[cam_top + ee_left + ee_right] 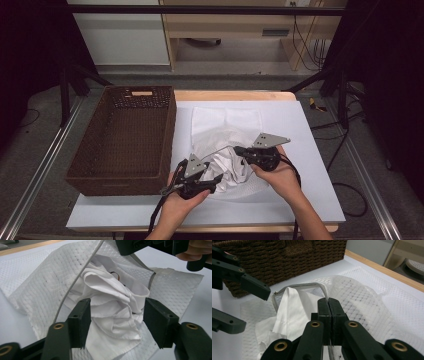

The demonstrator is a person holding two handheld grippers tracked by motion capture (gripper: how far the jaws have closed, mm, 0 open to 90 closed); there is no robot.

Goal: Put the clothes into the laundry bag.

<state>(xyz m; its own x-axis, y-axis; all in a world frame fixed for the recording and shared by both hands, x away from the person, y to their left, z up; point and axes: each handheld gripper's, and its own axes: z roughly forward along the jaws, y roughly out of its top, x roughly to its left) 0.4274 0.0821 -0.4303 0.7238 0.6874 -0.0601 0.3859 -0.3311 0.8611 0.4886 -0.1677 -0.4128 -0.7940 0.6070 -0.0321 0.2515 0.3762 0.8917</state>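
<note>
A white mesh laundry bag (225,122) lies on the white table top, and a crumpled white garment (227,167) spills out of its mouth. My right gripper (237,150) is shut on the bag's grey zipper rim (297,285) and holds the mouth up; its jaws (329,315) are pressed together on that edge. My left gripper (216,179) comes in from the near left. Its jaws stand apart on either side of the bunched garment (112,305), with the cloth between them and the mesh (45,277) around it. The left gripper (255,310) also appears at the left of the right gripper view.
A dark brown woven basket (125,140) stands at the table's left, its side close behind the left gripper (287,257). White table cover (305,130) stretches to the right. The wooden table edge (382,270) runs along the back.
</note>
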